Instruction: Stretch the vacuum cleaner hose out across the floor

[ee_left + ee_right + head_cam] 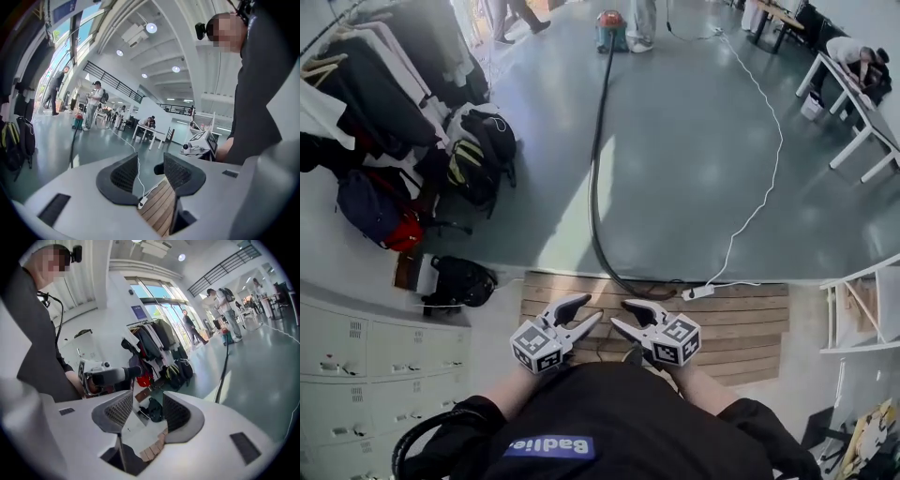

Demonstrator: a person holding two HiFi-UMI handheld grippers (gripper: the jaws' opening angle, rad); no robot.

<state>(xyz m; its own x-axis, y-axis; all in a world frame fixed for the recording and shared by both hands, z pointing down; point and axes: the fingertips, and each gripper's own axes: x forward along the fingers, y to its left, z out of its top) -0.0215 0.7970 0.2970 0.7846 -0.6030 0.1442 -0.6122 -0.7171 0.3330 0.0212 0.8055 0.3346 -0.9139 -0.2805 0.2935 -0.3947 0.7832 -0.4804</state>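
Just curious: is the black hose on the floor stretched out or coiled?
Stretched out: the hose runs as one long line from the vacuum cleaner to the boards.

On the grey floor [694, 169] the black hose [596, 169] runs from the far vacuum cleaner [610, 31] to the near wooden platform [750, 323], with a white cable [766, 183] right and backpacks [483, 155] left.

Hose [594, 178] lies across the floor [694, 159] from vacuum cleaner [610, 31] to platform [741, 323].

Only a blue patch [548, 447] on the shirt [647, 422] bears lettering.
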